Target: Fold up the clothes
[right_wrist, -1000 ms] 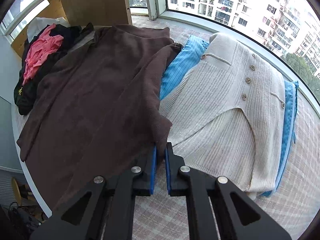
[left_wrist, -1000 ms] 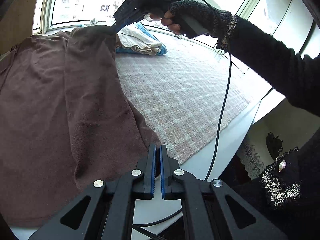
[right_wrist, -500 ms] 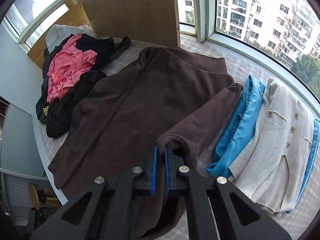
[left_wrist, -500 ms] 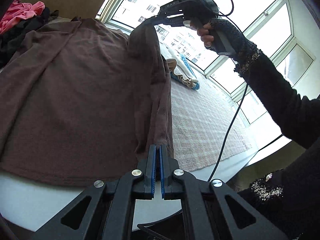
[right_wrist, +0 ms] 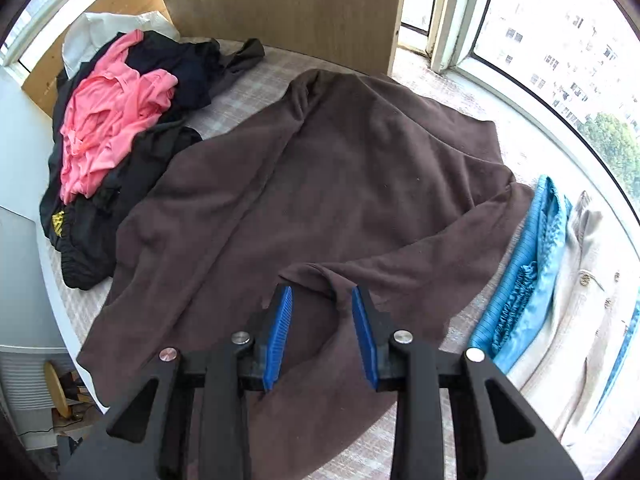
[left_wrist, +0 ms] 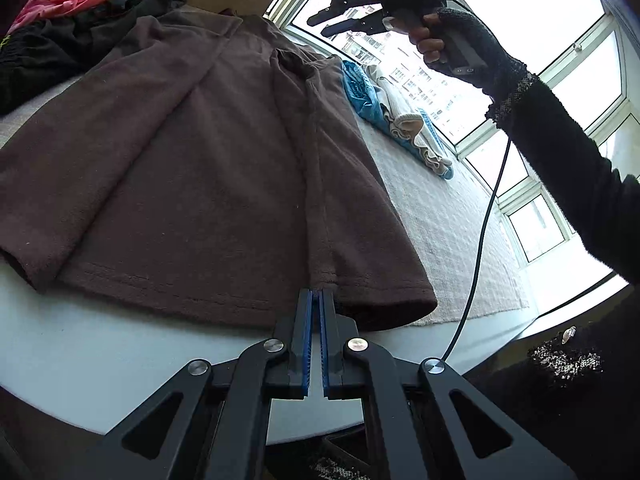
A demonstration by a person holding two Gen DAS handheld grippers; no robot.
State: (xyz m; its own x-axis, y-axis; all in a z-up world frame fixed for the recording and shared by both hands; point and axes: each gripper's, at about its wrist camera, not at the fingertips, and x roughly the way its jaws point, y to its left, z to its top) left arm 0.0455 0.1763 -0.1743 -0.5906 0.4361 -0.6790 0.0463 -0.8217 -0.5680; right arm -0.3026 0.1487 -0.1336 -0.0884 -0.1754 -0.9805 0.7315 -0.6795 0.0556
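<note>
Brown garment (right_wrist: 320, 184): lying spread on the checked cloth (left_wrist: 448, 216), one side flap turned in over the body, its hem hanging at the near table edge.
Left gripper (left_wrist: 315, 300): pinching shut on the hem of the folded-in strip, at the near edge.
Right gripper (right_wrist: 322, 312): hovering above the garment with jaws standing apart, holding nothing; a small ridge of fabric is sitting just below them.
Progress: one lengthwise fold appears laid; the other side and sleeve are lying unfolded, so further folds seem to be remaining.
Folded items: two, a blue piece (right_wrist: 524, 272) and a cream cardigan (right_wrist: 580, 292), stacked beside the garment.
Unfolded heap (right_wrist: 116, 128): pink, black and white clothes waiting farther off; exact count unclear.
</note>
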